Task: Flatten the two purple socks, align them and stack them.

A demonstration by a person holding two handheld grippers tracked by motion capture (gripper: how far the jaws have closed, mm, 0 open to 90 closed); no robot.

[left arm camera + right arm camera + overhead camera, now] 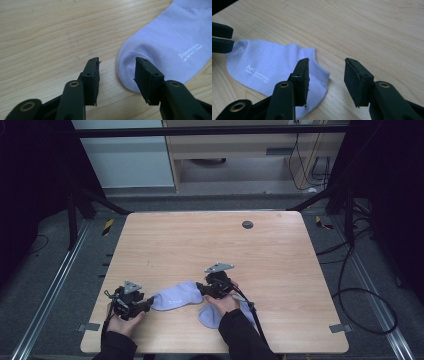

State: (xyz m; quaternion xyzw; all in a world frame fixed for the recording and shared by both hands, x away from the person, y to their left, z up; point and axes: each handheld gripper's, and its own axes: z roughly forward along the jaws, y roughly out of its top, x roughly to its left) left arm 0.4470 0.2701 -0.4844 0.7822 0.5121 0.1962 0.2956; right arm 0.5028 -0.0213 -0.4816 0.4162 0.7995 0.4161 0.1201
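Sock (170,45) print reads "WITHOUT FEAR"; left gripper (117,71) and right gripper (326,72) both apart, jaws straddling sock ends, nothing clamped.

1. A pale lilac sock (172,42) lying flat on the table carries small white print in two lines. In the left gripper view the upper line looks like "TECHNOLOGICAL" and the lower ends in "WITHOUT FEAR", with a small mark before it.
2. In the right gripper view the same sock (274,65) shows a small white logo above two lines of print, too small to read surely.
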